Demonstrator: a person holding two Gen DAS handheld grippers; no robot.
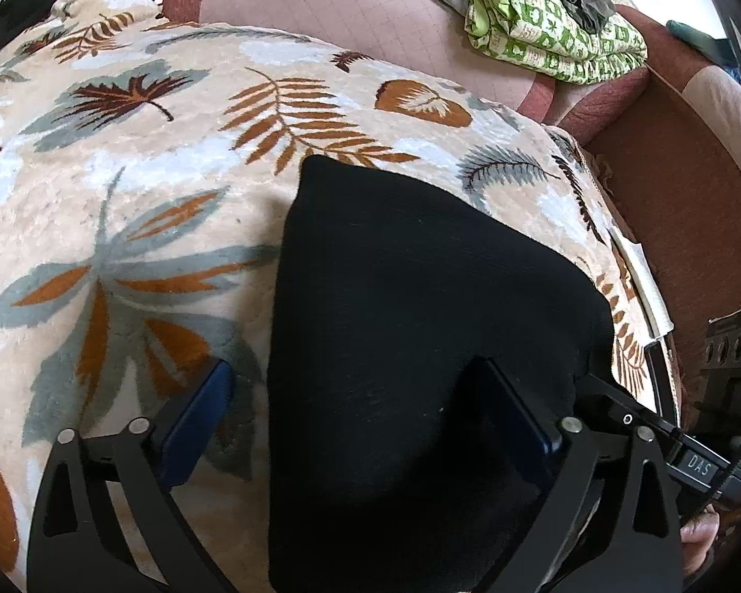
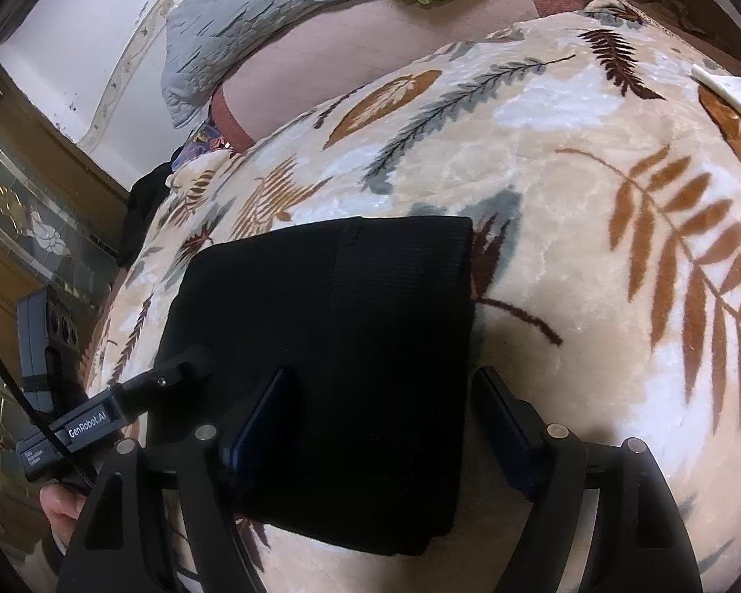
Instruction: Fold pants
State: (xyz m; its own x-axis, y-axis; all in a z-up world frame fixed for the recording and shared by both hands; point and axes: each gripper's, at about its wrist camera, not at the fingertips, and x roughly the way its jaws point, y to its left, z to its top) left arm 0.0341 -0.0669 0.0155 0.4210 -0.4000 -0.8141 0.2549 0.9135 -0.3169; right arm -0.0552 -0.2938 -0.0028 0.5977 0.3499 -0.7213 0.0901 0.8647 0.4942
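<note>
Black pants (image 2: 331, 370) lie folded into a compact rectangle on the leaf-print blanket (image 2: 593, 227); left claw (image 1: 360, 425) and right claw (image 2: 385, 425) hover open, apparently releasing the finished fold.

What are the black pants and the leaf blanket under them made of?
Black pants: looks like a matte ribbed knit; fine parallel lines show across the folded top, no sheen. Fibre unclear.
Leaf blanket: plush fleece or flannel by the look; short crushed pile with soft shiny patches in the pale areas.
</note>
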